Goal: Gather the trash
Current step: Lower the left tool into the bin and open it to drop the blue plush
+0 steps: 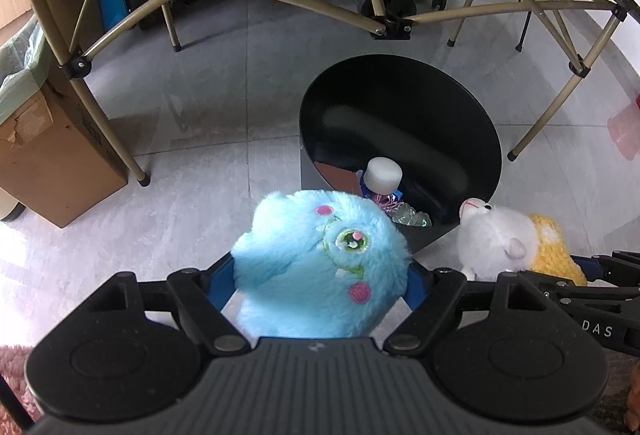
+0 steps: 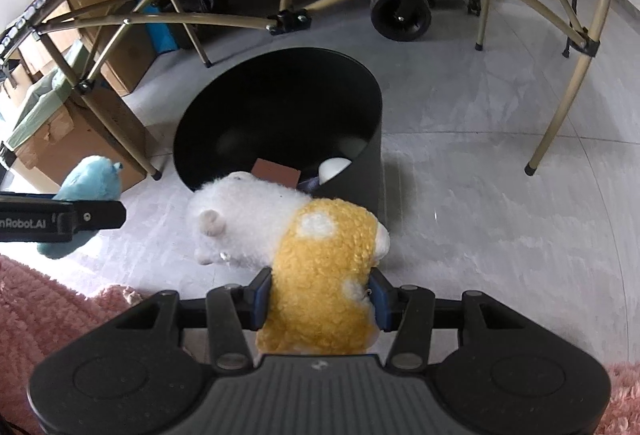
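Observation:
My left gripper (image 1: 320,279) is shut on a fluffy blue plush toy (image 1: 320,255), which hangs just before the black round bin (image 1: 400,139). The same blue plush (image 2: 90,183) shows at the left of the right wrist view. My right gripper (image 2: 318,299) is shut on a white and yellow plush sheep (image 2: 320,267), its head near the black bin (image 2: 360,175) rim. That sheep (image 1: 504,239) also appears to the right in the left wrist view. Inside the bin lie a white-capped bottle (image 1: 382,175), crumpled plastic (image 1: 408,215) and a brown card (image 2: 276,171).
A folding table frame with tan legs (image 1: 132,163) spans above and behind the bin. A cardboard box (image 1: 48,155) lined with a green bag stands at left. A wheeled cart (image 2: 400,15) sits further back. A pink rug (image 2: 48,315) lies under the grippers on the grey tiled floor (image 1: 200,139).

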Tool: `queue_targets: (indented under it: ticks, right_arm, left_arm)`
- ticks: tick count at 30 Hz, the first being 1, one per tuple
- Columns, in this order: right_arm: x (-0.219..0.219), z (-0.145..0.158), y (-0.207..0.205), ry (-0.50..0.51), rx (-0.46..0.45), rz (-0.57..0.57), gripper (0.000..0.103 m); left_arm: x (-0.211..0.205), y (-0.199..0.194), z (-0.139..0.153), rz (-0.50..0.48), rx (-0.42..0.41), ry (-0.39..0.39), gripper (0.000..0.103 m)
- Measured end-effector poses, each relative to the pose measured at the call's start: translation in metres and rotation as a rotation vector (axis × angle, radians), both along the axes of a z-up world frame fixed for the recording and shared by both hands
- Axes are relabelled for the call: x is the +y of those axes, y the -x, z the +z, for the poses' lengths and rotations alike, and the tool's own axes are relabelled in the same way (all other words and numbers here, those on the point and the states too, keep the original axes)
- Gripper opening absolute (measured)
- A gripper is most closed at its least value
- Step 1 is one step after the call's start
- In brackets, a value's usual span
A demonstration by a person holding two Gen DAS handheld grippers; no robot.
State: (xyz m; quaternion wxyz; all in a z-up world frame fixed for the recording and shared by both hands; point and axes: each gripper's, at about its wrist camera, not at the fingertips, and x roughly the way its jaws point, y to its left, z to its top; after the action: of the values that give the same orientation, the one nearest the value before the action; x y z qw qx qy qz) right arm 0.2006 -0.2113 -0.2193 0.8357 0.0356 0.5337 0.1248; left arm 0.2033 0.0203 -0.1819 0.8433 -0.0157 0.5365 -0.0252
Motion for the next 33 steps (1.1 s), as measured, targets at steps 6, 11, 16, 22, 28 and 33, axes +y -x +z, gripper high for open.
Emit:
queue_targets:
  ticks: [6, 11, 16, 22, 28, 33]
  right_arm:
    - [-0.011, -0.003, -0.003, 0.017, 0.007, -0.042, 0.048]
    - [-0.024, -0.003, -0.005, 0.021, 0.006, -0.086, 0.048]
    - [-0.038, 0.007, -0.008, 0.025, -0.029, -0.132, 0.048]
    - [-0.055, 0.022, -0.016, 0.035, -0.084, -0.178, 0.048]
    - [-0.066, 0.038, -0.027, 0.068, -0.152, -0.205, 0.048]
    - [-0.078, 0.045, -0.039, 0.087, -0.183, -0.228, 0.048]
  left_arm:
    - [-0.004, -0.008, -0.002, -0.003, 0.008, -0.005, 0.08]
    - [-0.011, -0.014, 0.002, -0.024, -0.008, -0.018, 0.08]
    - [-0.022, -0.025, 0.008, -0.045, -0.033, -0.029, 0.08]
    - [-0.035, -0.039, 0.013, -0.073, -0.053, -0.025, 0.08]
    - [-0.05, -0.055, 0.019, -0.096, -0.068, -0.02, 0.08]
    - [-0.063, -0.067, 0.023, -0.116, -0.082, -0.019, 0.08]
